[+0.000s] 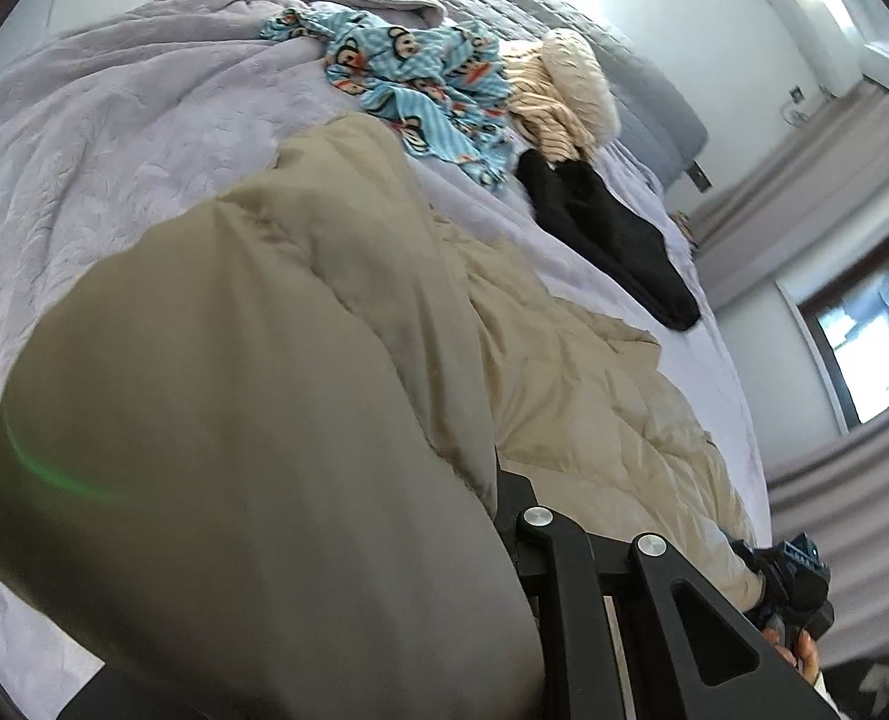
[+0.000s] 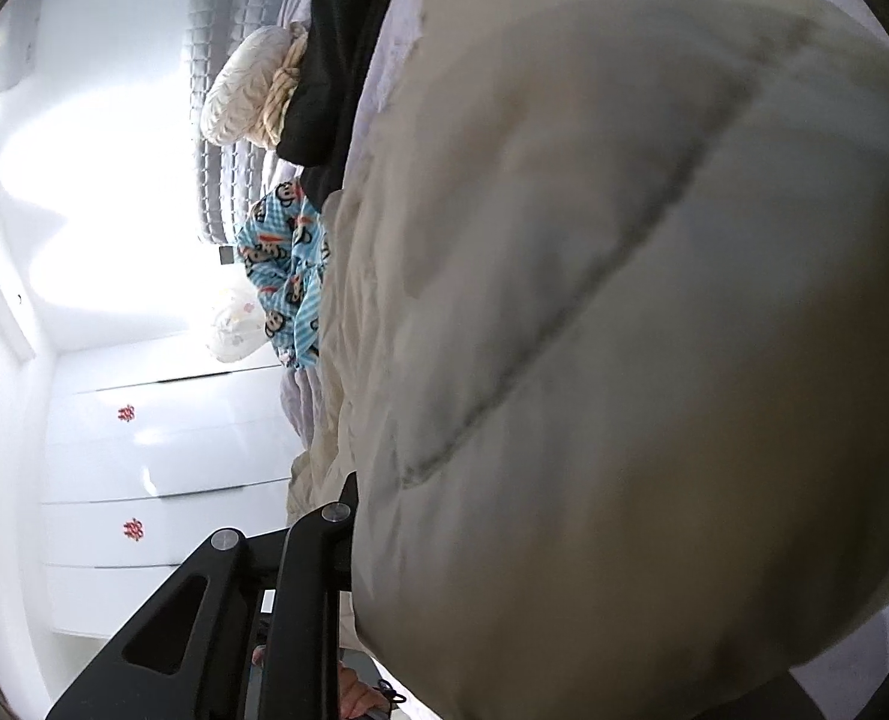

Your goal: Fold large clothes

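A large beige quilted puffer coat (image 1: 324,324) lies across the lilac bed cover (image 1: 84,150). In the left wrist view a fold of it bulges over my left gripper (image 1: 498,498) and hides the fingertips; the gripper is shut on the coat. My right gripper (image 1: 798,588) shows at the coat's far edge in that view. In the right wrist view the coat (image 2: 594,330) fills the frame and drapes over my right gripper (image 2: 354,498), which is shut on it with its tips hidden.
A blue monkey-print garment (image 1: 420,84), a cream knit piece (image 1: 558,90) and a black garment (image 1: 612,234) lie near the grey padded headboard (image 1: 642,66). White drawers (image 2: 162,468) stand beside the bed. A window and curtain (image 1: 864,324) are to the right.
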The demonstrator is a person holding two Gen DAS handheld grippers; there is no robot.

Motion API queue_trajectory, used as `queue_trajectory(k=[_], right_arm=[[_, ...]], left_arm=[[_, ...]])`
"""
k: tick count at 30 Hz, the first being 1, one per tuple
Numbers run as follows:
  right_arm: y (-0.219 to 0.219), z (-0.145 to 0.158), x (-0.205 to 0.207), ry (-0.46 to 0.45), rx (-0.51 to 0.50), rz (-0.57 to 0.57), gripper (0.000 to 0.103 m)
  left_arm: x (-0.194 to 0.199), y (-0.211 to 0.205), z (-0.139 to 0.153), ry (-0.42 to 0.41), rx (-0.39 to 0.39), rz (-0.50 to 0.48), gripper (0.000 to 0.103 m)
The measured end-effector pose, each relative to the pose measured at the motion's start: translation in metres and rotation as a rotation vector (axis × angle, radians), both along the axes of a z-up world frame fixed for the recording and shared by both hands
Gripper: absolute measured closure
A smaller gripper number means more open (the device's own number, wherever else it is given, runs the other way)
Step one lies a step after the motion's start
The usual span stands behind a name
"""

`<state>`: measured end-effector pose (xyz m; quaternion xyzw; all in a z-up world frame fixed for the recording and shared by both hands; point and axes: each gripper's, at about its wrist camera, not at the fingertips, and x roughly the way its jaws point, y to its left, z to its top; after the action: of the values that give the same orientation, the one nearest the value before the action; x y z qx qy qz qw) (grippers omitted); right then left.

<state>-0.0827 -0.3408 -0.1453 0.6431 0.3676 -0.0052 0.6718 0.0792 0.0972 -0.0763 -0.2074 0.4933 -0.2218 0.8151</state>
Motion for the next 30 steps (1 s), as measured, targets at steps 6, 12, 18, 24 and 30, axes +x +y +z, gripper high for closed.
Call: queue_trajectory(k=[6, 12, 18, 24, 30], right_arm=[[0.021, 0.011, -0.049, 0.033, -0.026, -0.002, 0.079], [0.033, 0.013, -0.096, 0.100, -0.015, 0.030, 0.079], [0.019, 0.001, -0.119, 0.147, 0.010, 0.045, 0.079], [0.012, -0.012, -0.117, 0.238, 0.013, 0.076, 0.059], [0.007, 0.004, -0.122, 0.290, -0.057, 0.113, 0.051]], left_arm=[[-0.056, 0.027, 0.001, 0.040, 0.002, -0.077, 0.085], [-0.117, 0.049, -0.006, 0.111, 0.010, -0.086, 0.085], [-0.164, 0.058, -0.033, 0.187, 0.065, -0.051, 0.084], [-0.182, 0.076, -0.045, 0.247, 0.150, 0.053, 0.057], [-0.196, 0.104, -0.014, 0.226, 0.264, 0.110, 0.057]])
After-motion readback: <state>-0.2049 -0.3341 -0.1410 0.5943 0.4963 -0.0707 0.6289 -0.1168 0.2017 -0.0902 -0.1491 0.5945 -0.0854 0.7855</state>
